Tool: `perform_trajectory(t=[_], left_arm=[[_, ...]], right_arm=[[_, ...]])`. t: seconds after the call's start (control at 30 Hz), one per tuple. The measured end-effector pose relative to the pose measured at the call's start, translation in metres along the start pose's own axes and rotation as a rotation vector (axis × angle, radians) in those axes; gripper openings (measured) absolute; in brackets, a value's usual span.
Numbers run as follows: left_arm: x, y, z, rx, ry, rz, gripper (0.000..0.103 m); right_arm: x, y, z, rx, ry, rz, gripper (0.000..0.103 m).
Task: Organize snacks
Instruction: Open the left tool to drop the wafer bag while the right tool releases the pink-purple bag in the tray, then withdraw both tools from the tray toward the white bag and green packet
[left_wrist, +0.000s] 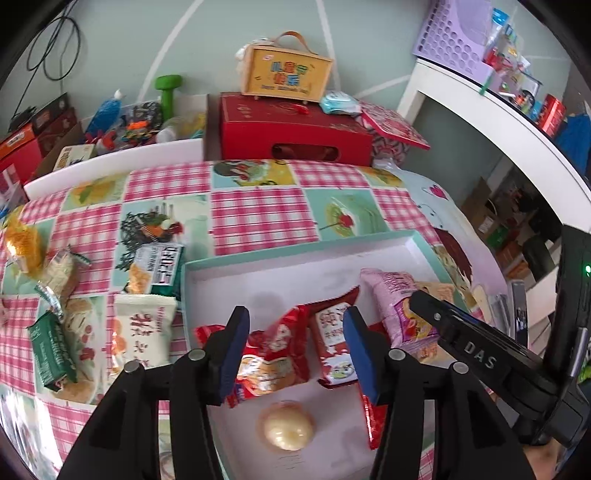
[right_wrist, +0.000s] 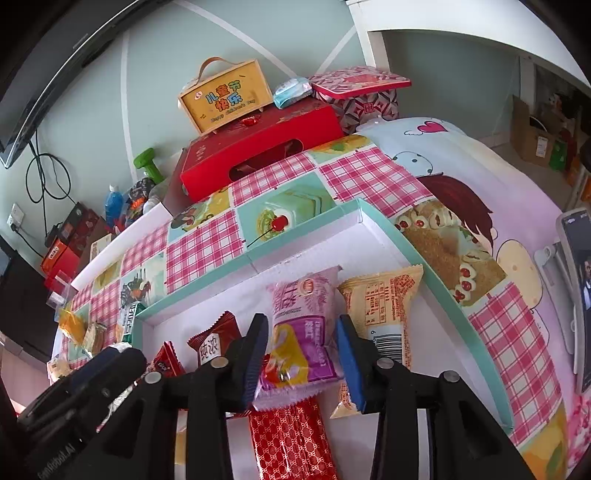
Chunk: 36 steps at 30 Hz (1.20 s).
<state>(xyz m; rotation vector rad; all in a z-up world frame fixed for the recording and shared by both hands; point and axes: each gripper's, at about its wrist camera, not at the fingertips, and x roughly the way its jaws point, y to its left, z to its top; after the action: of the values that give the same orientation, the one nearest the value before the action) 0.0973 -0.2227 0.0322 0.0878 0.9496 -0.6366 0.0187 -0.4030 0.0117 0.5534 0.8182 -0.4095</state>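
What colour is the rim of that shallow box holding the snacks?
Mint green rim, white inside; the right wrist view shows it best.

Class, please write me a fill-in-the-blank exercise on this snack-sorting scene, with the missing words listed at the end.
1. The round pale yellow wrapped sweet lies inside the shallow ____-rimmed white box.
2. The right tool has its fingers on either side of a ____ snack packet.
3. The left tool is ____, gripping nothing.
4. The green-and-white biscuit packet lies ____ the box.

Missing words: teal; purple; open; outside
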Motion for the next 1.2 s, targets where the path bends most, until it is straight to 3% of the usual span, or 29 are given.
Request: perform_trajectory(t=[0.03,0.1,0.37,0.53,0.6,0.67,1.03,1.2], left_arm=[[-0.001,0.004,0.001,-0.015,0.001,0.007,0.057],[-0.002,0.013,0.002,-0.056,0.007,0.036,0.07],[-0.003,0.061,0.001,-0.22,0.045,0.264,0.083],[0.002,0.085,-0.005,-0.289,0.095,0.367,0.086],[0.003,0.091,-0.008,-0.301,0.105,0.409,0.096],[0.004,0.096,-0.009,-0.301,0.109,0.441,0.098],[-0.002,0.114,-0.013,-0.308,0.139,0.449,0.099],[-0.014,0.134,-0.016,-0.328,0.134,0.493,0.099]], right_arm=[[0.0,0.001,0.0,-0.004,0.001,-0.003,0.053],[0.0,0.004,-0.001,-0.016,0.001,-0.01,0.072],[0.003,0.028,-0.006,-0.093,0.005,0.02,0.101],[0.005,0.044,-0.01,-0.146,0.007,0.028,0.103],[0.006,0.049,-0.012,-0.159,0.007,0.029,0.103],[0.007,0.054,-0.014,-0.173,0.007,0.033,0.103],[0.007,0.084,-0.025,-0.237,0.008,0.07,0.103],[0.005,0.104,-0.033,-0.267,-0.006,0.112,0.103]])
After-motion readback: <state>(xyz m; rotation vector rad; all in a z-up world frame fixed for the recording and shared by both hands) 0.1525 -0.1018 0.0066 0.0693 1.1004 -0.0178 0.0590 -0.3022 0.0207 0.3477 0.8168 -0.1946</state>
